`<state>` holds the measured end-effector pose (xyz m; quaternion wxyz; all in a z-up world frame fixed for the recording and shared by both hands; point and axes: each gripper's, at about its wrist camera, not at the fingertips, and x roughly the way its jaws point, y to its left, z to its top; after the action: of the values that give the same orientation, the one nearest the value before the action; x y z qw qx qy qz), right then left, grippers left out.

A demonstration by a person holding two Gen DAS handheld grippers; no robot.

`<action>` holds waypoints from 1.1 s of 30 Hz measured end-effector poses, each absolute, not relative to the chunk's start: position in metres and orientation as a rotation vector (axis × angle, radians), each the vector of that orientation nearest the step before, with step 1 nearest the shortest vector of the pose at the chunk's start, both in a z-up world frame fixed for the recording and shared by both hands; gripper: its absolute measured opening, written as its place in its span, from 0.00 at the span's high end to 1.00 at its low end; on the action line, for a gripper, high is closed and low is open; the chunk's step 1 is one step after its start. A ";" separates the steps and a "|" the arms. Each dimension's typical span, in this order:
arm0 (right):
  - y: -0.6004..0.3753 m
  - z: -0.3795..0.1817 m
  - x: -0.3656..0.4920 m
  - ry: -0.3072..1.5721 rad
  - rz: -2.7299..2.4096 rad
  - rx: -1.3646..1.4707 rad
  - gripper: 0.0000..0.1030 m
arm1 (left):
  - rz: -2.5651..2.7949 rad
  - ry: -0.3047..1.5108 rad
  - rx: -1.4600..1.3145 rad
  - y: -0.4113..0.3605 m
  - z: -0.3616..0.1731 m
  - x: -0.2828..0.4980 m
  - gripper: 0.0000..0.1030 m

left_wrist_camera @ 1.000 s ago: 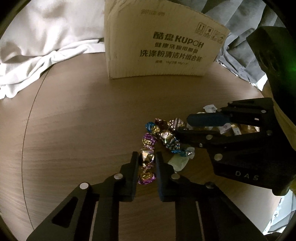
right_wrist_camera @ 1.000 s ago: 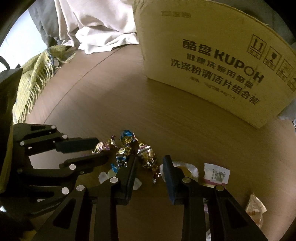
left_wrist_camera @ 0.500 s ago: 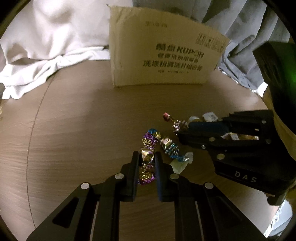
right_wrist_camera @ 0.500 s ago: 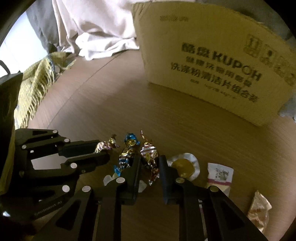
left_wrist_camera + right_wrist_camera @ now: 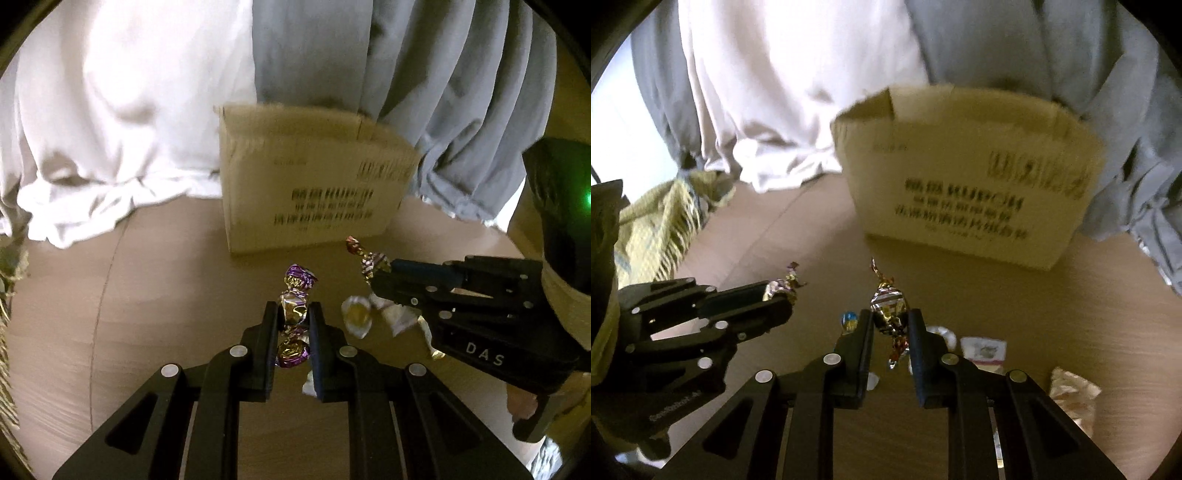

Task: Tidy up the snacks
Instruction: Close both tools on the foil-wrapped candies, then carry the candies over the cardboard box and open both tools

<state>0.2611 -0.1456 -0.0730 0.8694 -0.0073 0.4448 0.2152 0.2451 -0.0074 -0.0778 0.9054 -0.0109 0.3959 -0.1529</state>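
Left gripper (image 5: 293, 321) is clamped on a purple-and-gold candy (image 5: 293, 310), held clear of the table (image 5: 166, 295) in front of the cardboard box (image 5: 314, 192). Right gripper (image 5: 890, 328) pinches a striped silver candy (image 5: 888, 301) by its middle, also short of the box, on its near side. Loose snacks lie on the table near the box: a pale round wrapper (image 5: 356, 315), a white sachet (image 5: 984, 349).

Step in hand, by judgement: carry both candies over the box rim. Keep both grips firm; foil twists slip. Clear the near wall before releasing. Keep the grippers apart so the wrappers do not snag.
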 end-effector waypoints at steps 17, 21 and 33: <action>-0.170 0.016 0.249 0.667 0.362 0.048 0.80 | -0.343 0.594 -0.002 -0.017 0.004 0.246 0.84; -0.177 0.030 0.255 0.626 0.341 0.072 0.80 | -0.336 0.553 0.021 -0.021 0.019 0.257 0.84; -0.195 0.054 0.292 0.573 0.294 0.117 0.80 | -0.323 0.472 0.070 -0.032 0.049 0.301 0.84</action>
<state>0.2915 -0.1947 0.0536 0.9470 0.0574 0.2814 0.1442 0.3006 -0.0324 0.0490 0.9588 0.0345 0.2327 -0.1594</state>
